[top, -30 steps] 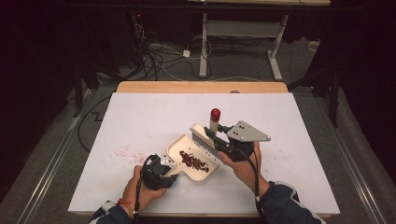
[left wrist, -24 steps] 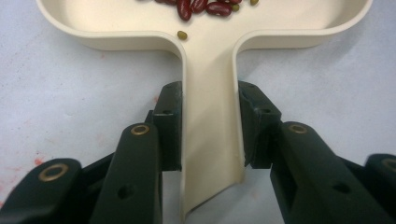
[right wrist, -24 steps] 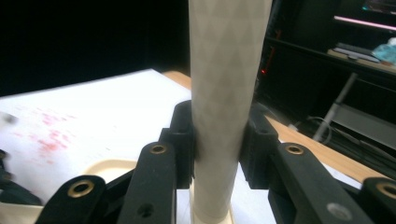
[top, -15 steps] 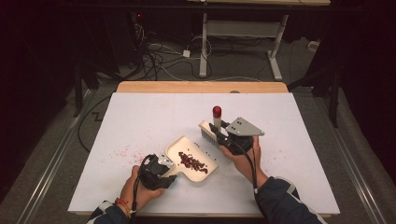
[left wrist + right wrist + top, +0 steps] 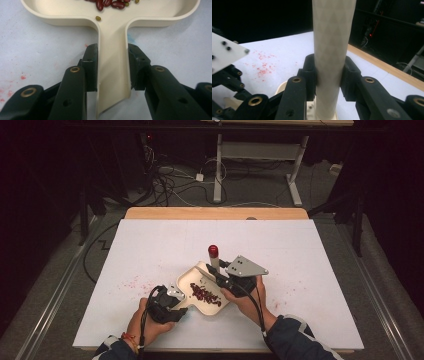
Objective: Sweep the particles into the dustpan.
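Left claw (image 5: 112, 72) pinches dustpan (image 5: 200, 290), right claw (image 5: 328, 75) brush (image 5: 332, 50); red-stained white table (image 5: 150, 250), dark room

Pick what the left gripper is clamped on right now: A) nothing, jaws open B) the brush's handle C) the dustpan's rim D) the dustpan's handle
D: in the left gripper view, the left gripper has its jaws pressed on both sides of the cream dustpan's handle, with red beans in the pan beyond.
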Motion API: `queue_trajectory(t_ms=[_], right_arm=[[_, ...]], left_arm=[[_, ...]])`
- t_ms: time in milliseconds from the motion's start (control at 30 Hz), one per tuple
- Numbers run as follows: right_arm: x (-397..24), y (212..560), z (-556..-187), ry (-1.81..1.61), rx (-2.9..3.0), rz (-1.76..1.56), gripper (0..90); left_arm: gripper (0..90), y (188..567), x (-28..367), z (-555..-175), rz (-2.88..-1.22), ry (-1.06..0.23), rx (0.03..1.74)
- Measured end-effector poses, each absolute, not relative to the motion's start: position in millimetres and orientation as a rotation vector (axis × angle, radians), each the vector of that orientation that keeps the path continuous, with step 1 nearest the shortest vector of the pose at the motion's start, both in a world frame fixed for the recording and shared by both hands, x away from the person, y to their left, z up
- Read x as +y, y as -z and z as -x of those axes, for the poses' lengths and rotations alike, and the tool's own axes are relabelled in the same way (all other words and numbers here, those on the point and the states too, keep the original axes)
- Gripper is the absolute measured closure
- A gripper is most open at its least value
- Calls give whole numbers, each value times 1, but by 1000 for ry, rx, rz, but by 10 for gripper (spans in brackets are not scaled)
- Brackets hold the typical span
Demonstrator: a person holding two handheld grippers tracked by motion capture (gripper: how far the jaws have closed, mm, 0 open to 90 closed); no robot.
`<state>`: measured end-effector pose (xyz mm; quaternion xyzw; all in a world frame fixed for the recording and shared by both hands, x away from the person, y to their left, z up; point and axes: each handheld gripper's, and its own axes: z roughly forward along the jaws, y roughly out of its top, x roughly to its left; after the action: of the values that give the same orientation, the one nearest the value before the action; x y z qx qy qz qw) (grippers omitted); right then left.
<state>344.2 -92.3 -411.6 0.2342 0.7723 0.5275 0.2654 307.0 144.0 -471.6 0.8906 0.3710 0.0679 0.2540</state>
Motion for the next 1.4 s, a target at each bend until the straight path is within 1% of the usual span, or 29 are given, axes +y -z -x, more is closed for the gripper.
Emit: queue_trajectory(t_ms=[400,633,1033,1167,1400], right_arm=[[-107,392,-339,-1467,2038,-634,701],[-129,388,-343,-1419,2023,-671,701],[-176,394,-314,-1318,2082,-722,701],[-175,399,-305,-1326,2127,-705,701],[-157,400,-292,-1387,2160,-649,701]], left_arm=[[635,472,144,-307,-2427,-182,1006],[635,472,144,-307,-2427,-186,1004],[635,472,141,-304,-2443,-202,1001],[635,472,141,-304,-2443,-205,999],[635,472,140,-305,-2449,-216,995]])
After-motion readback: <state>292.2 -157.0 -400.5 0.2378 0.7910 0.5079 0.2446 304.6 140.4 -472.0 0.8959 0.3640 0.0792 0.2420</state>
